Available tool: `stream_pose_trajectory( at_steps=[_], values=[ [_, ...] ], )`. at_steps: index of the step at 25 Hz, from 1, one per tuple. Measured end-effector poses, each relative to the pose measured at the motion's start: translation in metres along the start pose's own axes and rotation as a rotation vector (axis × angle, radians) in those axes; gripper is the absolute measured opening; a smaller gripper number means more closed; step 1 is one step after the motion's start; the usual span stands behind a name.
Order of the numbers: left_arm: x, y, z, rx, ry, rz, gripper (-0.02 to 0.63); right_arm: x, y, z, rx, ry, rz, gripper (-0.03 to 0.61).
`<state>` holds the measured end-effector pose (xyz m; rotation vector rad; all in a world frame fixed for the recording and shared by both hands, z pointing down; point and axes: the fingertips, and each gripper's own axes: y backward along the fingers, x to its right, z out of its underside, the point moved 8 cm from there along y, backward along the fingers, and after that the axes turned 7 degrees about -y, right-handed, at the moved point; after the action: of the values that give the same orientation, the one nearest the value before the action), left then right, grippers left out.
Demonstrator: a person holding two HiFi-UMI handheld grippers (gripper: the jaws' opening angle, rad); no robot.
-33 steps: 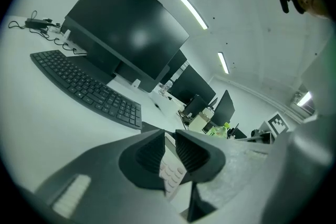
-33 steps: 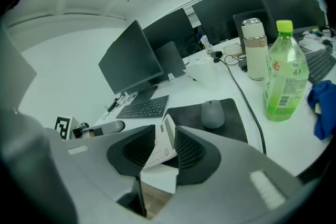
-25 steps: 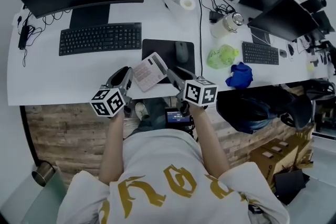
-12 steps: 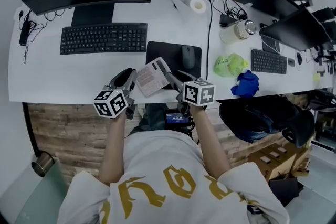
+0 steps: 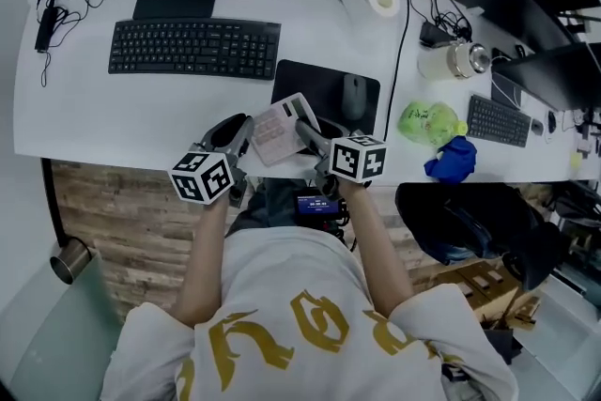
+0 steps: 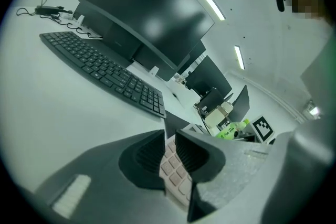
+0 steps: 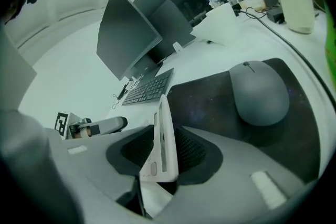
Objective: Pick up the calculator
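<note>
left gripper [image 6: 169, 145]: clamped across calculator [image 5: 279, 127] keys.
right gripper [image 7: 165, 147]: jaws just been closing on its edge.
risk: thin pinch, uneven pull; calculator twists, drops onto desk [image 5: 122, 122].

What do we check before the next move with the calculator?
1. Grip of left gripper on calculator: ok, its keypad edge is clamped between the pads.
2. Grip of right gripper: ok, the calculator's edge sits between the jaws, which have just been closing.
3. Underside clear of desk: cannot tell, the grippers hide it.
4. Room from mouse: ok, it lies on the mouse pad, apart from the calculator.
5. Room from keyboard: ok, it is off to the left.
</note>
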<state>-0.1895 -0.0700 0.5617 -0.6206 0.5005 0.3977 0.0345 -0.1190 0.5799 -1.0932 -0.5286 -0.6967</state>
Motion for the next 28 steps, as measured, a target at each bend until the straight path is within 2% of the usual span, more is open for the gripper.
stream_pose_trajectory(
  at_steps=[11, 22, 28],
  values=[
    [-0.0072, -0.0034, 0.0056, -0.001, 0.035, -0.022, 0.060, 0.0061, -0.0090, -0.0014, -0.050, -0.064, -0.095, 0.126],
    [-0.0046, -0.0029, 0.0074, -0.007, 0.036, -0.022, 0.058, 0.0076, -0.0068, -0.0024, -0.042, -0.077, -0.115, 0.110],
    [-0.0013, -0.0014, 0.0051, 0.003, 0.034, -0.015, 0.057, 0.0103, -0.0035, 0.0012, 0.008, -0.211, -0.156, 0.103]
  ],
)
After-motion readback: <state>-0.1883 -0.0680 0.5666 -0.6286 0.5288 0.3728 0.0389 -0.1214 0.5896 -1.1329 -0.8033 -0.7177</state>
